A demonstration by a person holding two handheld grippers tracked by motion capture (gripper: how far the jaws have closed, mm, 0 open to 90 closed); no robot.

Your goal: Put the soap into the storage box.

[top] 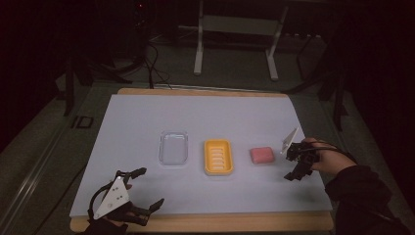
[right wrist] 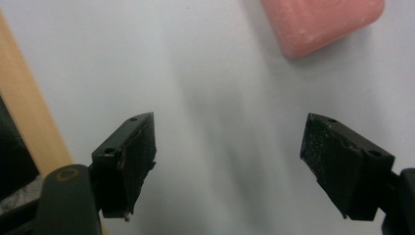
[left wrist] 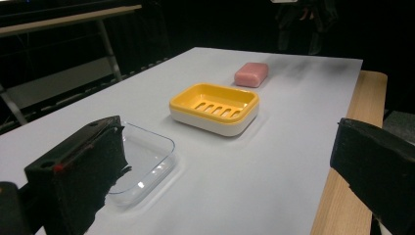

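Observation:
A pink soap bar [top: 262,154] lies on the white sheet [top: 195,117], right of a yellow slotted soap dish [top: 218,156]. A clear plastic tray [top: 173,148] sits left of the dish. My right gripper [top: 290,164] hovers open just right of the soap, pointing down at the sheet. In the right gripper view the soap bar [right wrist: 323,19] lies ahead of the open right gripper [right wrist: 230,142], outside its jaws. My left gripper [top: 150,186] rests open at the front left corner. The left gripper view shows the left gripper [left wrist: 227,142] open, with tray [left wrist: 144,159], dish [left wrist: 215,106] and soap [left wrist: 251,74] in a row ahead.
The sheet covers a wooden tabletop [top: 205,223], whose bare edge shows along the front. Beyond the table stand a white metal frame [top: 235,34] and cables on a dark floor. A sleeved forearm [top: 357,191] enters from the right.

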